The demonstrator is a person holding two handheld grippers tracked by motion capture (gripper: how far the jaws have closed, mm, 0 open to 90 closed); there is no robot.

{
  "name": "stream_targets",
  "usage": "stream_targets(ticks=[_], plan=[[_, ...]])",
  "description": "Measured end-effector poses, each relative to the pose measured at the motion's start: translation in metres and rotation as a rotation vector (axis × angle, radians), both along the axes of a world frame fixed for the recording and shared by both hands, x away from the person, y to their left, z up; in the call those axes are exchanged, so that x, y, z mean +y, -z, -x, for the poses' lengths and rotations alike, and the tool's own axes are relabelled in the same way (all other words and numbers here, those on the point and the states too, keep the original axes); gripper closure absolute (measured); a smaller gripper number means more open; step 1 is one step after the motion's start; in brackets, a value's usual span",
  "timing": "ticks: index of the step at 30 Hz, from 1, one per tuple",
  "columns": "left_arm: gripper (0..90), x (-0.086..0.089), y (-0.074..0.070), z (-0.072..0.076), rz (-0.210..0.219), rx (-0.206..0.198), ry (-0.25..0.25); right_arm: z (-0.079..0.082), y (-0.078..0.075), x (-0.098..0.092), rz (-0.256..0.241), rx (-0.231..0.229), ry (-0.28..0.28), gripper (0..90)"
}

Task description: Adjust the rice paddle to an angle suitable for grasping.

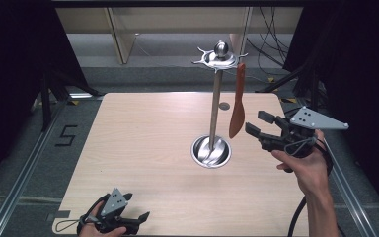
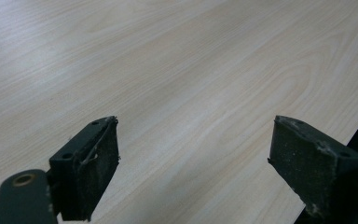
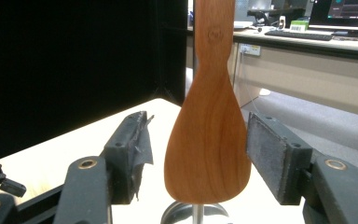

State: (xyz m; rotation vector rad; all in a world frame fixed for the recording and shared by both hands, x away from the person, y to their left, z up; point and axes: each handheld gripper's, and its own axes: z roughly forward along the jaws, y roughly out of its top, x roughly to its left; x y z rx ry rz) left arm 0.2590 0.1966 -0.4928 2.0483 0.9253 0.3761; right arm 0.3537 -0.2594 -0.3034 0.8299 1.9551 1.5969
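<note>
The right gripper (image 1: 260,123) is held up at the right side of the counter (image 1: 143,148), the hand (image 1: 308,165) beneath it, forearm coming in from the near edge. Its fingers (image 3: 272,154) stand apart on either side of the wooden spatula (image 1: 237,101), with a gap on both sides. The spatula hangs blade down from the metal stand (image 1: 216,106); its top is cut off in the right gripper view. The left gripper (image 1: 128,222) lies low at the near left corner, partly cut off by the frame, its fingers (image 2: 91,172) wide apart over bare wood.
</note>
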Motion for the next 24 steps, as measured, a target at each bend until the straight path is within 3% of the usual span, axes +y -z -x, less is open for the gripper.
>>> stream_targets(ticks=[3, 7, 8, 9, 10, 11, 14, 15, 21, 22, 24], plan=[[15.1, 0.0, 0.0, 0.0, 0.001, 0.002, -0.002, 0.002, 0.003, -0.002, -0.003, 0.027, 0.004, 40.2], [15.1, 0.0, 0.0, 0.0, 0.002, 0.001, -0.002, 0.003, 0.006, -0.005, -0.002, 0.009, 0.006, 39.2], [15.1, 0.0, 0.0, 0.0, -0.001, 0.001, 0.0, 0.004, 0.006, -0.005, -0.004, 0.037, 0.0, 38.7], [15.1, 0.0, 0.0, 0.0, 0.004, -0.003, -0.003, 0.003, 0.007, -0.006, 0.016, 0.003, 0.01, 38.4], [15.1, 0.0, 0.0, 0.0, 0.005, -0.003, -0.003, 0.005, 0.008, -0.005, 0.007, 0.026, 0.01, 38.1], [15.1, 0.0, 0.0, 0.001, 0.008, 0.012, -0.02, 0.004, 0.009, -0.005, 0.019, 0.006, 0.009, 37.8], [15.1, -0.001, 0.001, 0.0, 0.018, 0.013, -0.015, 0.006, 0.013, -0.004, 0.013, 0.05, 0.017, 37.1], [15.1, 0.0, 0.001, 0.0, 0.007, 0.01, -0.012, 0.005, 0.015, -0.005, 0.021, 0.028, 0.017, 36.8], [15.1, 0.001, 0.0, -0.001, -0.007, -0.003, 0.006, 0.004, 0.026, -0.009, 0.041, 0.07, 0.03, 36.2], [15.1, 0.001, 0.0, -0.001, -0.005, -0.002, 0.005, 0.003, 0.028, -0.011, 0.052, 0.05, 0.033, 36.1], [15.1, 0.001, -0.001, -0.001, -0.003, 0.003, 0.001, 0.005, 0.031, -0.011, 0.04, 0.094, 0.029, 36.0]])
